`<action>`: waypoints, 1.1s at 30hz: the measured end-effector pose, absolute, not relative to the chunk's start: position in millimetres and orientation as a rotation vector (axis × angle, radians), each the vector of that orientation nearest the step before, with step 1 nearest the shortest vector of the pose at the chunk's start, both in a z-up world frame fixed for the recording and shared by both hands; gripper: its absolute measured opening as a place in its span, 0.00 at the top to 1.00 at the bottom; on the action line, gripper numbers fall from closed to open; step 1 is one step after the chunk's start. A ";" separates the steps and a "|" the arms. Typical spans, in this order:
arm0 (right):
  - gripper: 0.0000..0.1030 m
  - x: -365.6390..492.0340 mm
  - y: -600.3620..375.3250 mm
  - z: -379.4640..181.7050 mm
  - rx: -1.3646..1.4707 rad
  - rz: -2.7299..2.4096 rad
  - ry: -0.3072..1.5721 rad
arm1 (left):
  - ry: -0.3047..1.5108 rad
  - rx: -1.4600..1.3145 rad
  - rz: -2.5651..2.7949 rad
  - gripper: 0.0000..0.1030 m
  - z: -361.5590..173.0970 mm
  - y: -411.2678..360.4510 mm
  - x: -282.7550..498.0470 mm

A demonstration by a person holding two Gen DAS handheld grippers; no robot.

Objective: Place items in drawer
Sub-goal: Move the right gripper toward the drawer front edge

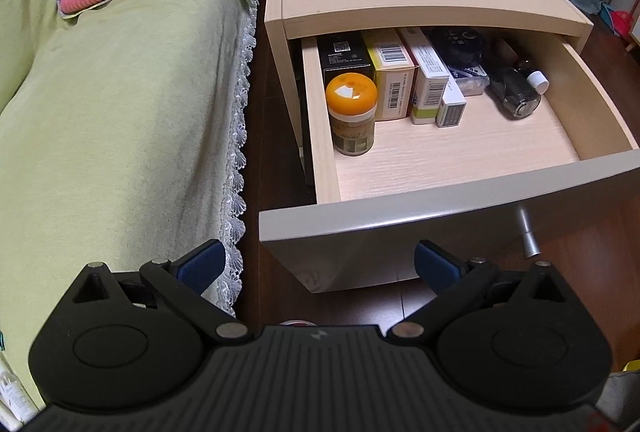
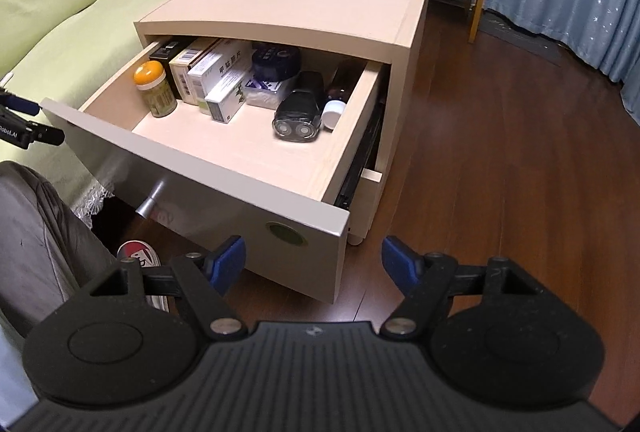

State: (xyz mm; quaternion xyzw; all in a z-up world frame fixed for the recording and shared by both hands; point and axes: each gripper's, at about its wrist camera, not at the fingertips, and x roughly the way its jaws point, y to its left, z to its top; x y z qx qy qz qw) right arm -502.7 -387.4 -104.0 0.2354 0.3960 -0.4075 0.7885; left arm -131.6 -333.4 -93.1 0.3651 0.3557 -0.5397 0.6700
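Both grippers, left [image 1: 318, 260] and right [image 2: 313, 258], hang spread and empty near the drawer [image 1: 460, 188], which stands pulled out. Boxes [image 1: 394, 76], jar [image 1: 351, 112] and shaver [image 2: 298, 116] sit packed along its far side, leaving near floor free.

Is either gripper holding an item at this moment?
No: the left gripper and the right gripper both stand open with nothing between their blue pads, in front of the open drawer.
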 end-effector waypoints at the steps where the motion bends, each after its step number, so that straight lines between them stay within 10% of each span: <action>1: 0.34 -502.1 -387.7 -104.9 0.503 -0.879 0.858 | 0.801 0.824 -1.218 0.02 -93.4 -334.0 -131.7; 19: 0.61 -491.9 -390.2 -108.2 0.458 -0.861 0.878 | 0.790 0.805 -1.253 0.09 -92.9 -333.2 -134.9; 33: 0.61 -491.5 -393.1 -107.9 0.461 -0.864 0.875 | 0.779 0.744 -1.358 0.24 -87.9 -324.8 -124.6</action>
